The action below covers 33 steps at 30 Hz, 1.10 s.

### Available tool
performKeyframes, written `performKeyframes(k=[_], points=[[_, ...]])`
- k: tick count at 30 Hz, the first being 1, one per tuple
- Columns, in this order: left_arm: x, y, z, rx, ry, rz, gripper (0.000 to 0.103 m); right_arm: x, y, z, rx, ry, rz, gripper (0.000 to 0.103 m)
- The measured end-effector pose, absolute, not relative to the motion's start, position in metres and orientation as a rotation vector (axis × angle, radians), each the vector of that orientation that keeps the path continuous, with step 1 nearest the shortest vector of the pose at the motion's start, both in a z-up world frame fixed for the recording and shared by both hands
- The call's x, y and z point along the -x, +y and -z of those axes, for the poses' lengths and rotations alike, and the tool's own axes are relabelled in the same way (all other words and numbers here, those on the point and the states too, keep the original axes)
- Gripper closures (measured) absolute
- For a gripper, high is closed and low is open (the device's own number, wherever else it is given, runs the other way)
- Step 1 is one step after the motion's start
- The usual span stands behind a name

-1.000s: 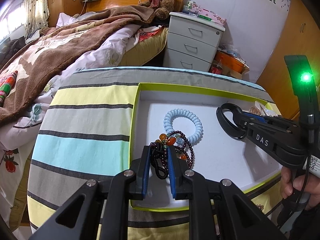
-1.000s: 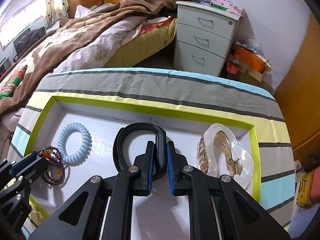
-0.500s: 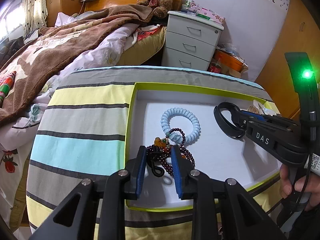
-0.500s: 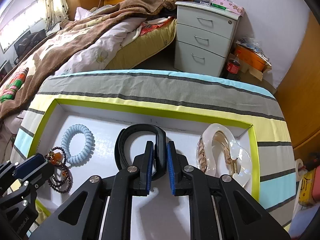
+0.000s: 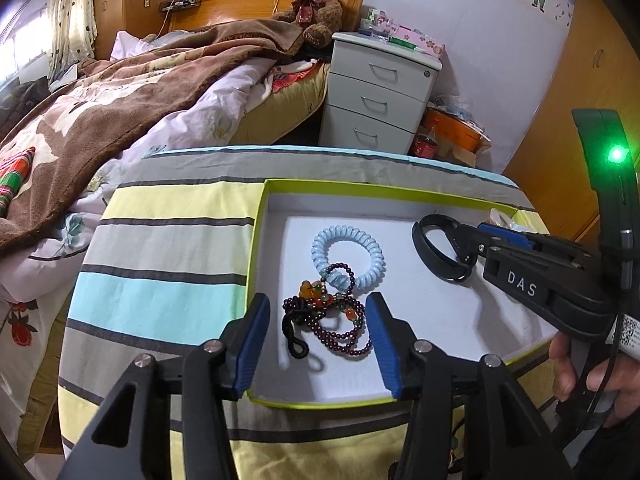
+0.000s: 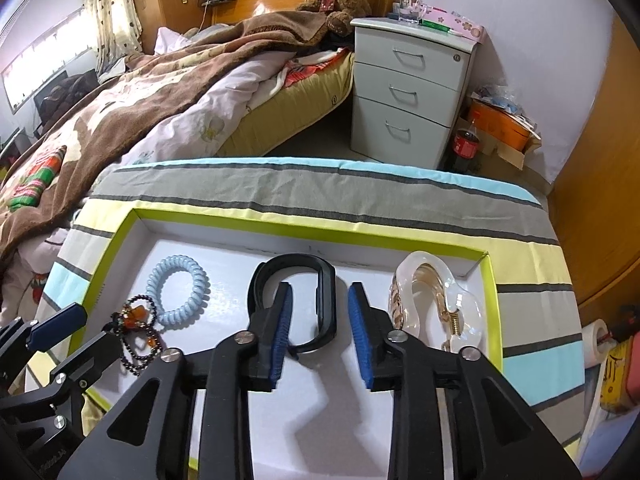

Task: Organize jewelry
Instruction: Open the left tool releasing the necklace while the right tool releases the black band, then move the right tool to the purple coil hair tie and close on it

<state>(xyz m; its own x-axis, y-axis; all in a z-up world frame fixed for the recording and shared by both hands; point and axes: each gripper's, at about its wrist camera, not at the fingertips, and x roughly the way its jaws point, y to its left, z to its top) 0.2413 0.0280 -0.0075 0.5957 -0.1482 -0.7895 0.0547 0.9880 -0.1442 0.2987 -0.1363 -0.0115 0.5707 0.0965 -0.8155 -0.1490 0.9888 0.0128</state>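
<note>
Bed with brown blanket at the far left; grey drawers beside it, teddy on the headboard. Nearer, a desk under striped cloth, carrying a shallow white tray with a lime rim. In the tray, left to right: dark beads with orange stones, lying in a loose heap near the front left corner and overlapping the near edge of a pale blue coil band; a black bracelet flat near the middle; a clear hair clip at the right end. Left claw just been opening, pads now apart on either side of the beads, touching nothing. Right claw likewise just been opening, pads apart, straddling the near part of the bracelet's right side without pressing it. Part of a hand on the right claw's handle at the left view's right edge.
</note>
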Motion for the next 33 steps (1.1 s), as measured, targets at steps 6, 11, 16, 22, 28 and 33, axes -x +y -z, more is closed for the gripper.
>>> performKeyframes(k=[6, 11, 16, 22, 28, 33], points=[[-0.232, 0.028, -0.003, 0.099, 0.908, 0.113, 0.051, -0.286, -0.136, 0.000, 0.054, 0.928, -0.148, 0.072], [-0.220, 0.026, -0.013, 0.083, 0.884, 0.104, 0.051, -0.271, -0.140, -0.013, 0.039, 0.893, -0.155, 0.072], [-0.205, 0.026, -0.022, 0.080, 0.865, 0.103, 0.050, -0.247, -0.145, -0.024, 0.025, 0.862, -0.161, 0.072], [-0.183, 0.029, -0.028, 0.088, 0.847, 0.110, 0.049, -0.215, -0.153, -0.030, 0.005, 0.834, -0.163, 0.072], [-0.163, 0.033, -0.032, 0.108, 0.835, 0.104, 0.048, -0.187, -0.162, -0.028, -0.010, 0.828, -0.160, 0.072], [-0.144, 0.037, -0.032, 0.135, 0.823, 0.118, 0.046, -0.163, -0.172, -0.021, -0.036, 0.835, -0.158, 0.072]])
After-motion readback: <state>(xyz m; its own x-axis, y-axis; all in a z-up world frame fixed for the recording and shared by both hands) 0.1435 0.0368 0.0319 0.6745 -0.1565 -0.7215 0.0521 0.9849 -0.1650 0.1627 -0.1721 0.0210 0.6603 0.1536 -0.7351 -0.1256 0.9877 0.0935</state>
